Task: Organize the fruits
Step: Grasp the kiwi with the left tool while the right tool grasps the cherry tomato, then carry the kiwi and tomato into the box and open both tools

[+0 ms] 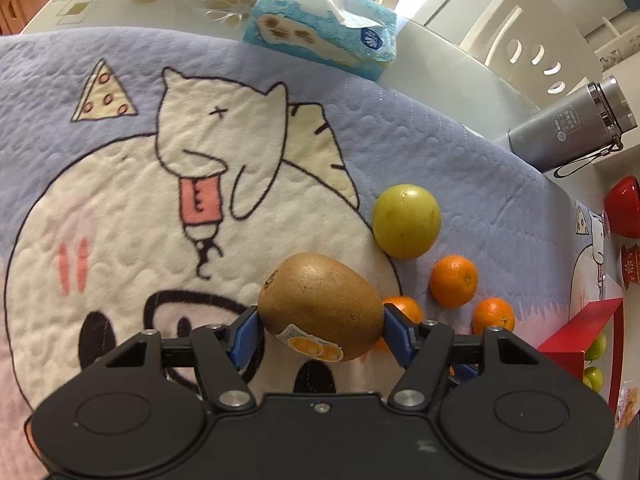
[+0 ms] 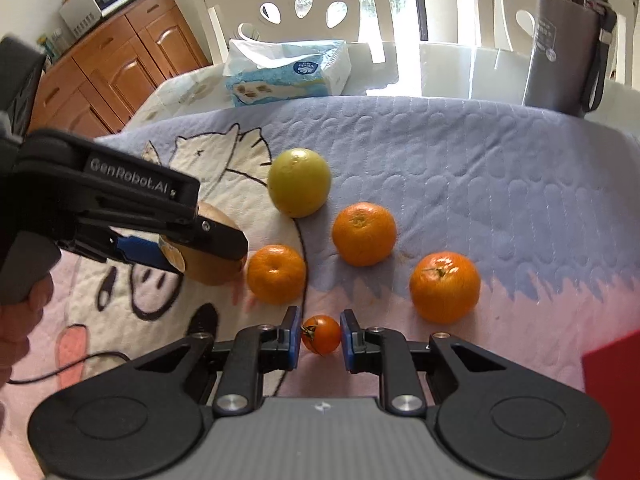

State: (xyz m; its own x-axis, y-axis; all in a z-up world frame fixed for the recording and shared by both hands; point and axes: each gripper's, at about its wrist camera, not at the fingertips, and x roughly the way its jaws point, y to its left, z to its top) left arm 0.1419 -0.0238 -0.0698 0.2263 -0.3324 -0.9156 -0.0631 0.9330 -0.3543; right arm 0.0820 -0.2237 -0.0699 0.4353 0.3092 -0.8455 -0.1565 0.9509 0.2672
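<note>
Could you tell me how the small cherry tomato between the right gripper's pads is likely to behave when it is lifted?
The cherry tomato looks round and glossy, so it may slip or roll out of the right gripper, whose pads meet it only at its sides. Its thin skin probably bruises or splits under a hard squeeze. Being so small, it is likely very light.

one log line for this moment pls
left gripper: shut on kiwi | right gripper: shut on cherry tomato | cloth: three oranges, one apple

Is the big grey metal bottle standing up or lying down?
Standing up. The grey metal bottle rises straight from the table behind the blanket, cap on top.
</note>
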